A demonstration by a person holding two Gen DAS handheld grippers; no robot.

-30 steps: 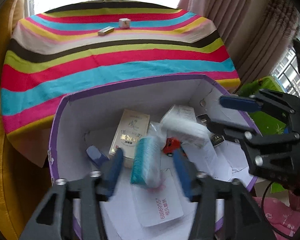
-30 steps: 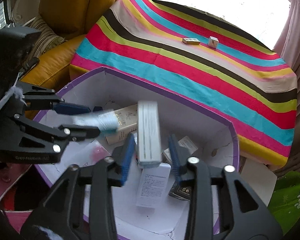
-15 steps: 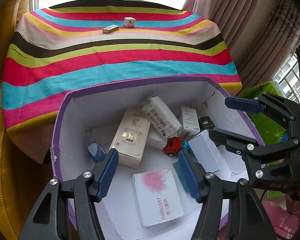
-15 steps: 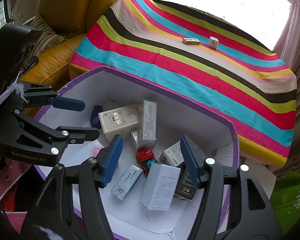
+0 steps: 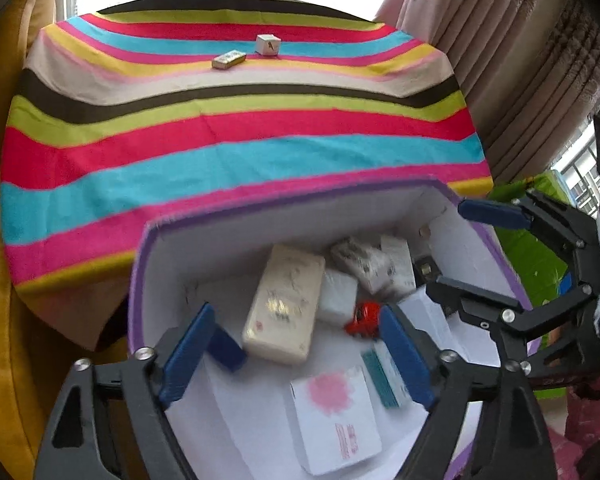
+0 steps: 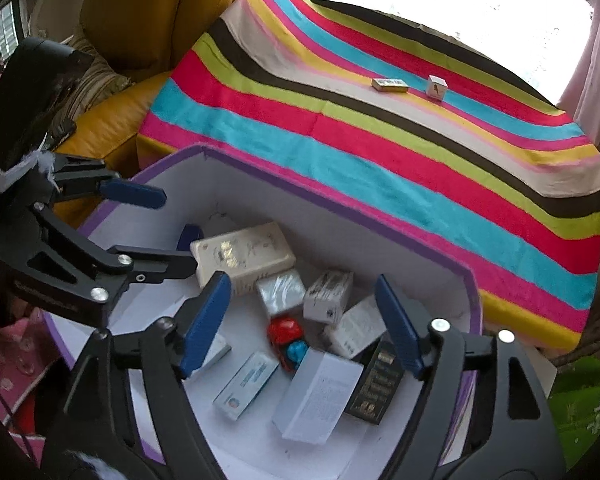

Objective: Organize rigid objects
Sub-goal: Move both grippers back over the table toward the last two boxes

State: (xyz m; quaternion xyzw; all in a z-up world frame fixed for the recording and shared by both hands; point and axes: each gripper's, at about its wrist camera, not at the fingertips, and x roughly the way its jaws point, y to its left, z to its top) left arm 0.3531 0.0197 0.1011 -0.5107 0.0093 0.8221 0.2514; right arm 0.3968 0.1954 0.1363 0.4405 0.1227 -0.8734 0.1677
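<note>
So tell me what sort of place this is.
Likely a home living room: a yellow sofa, curtains by a bright window, and a table under a striped cloth with a box of household items.

Almost no print can be read here.

Red characters run along the near end of the white box with a pink blotch (image 5: 336,416), lying between the left gripper's fingers (image 5: 188,356), too blurred to make out. Between the right gripper's fingers (image 6: 206,322), the black box (image 6: 376,388) carries gold lettering and the white box beside it (image 6: 320,396) fine dark print, both illegible. Embossed lettering on the left gripper's arm (image 6: 44,292) is unreadable.
</note>
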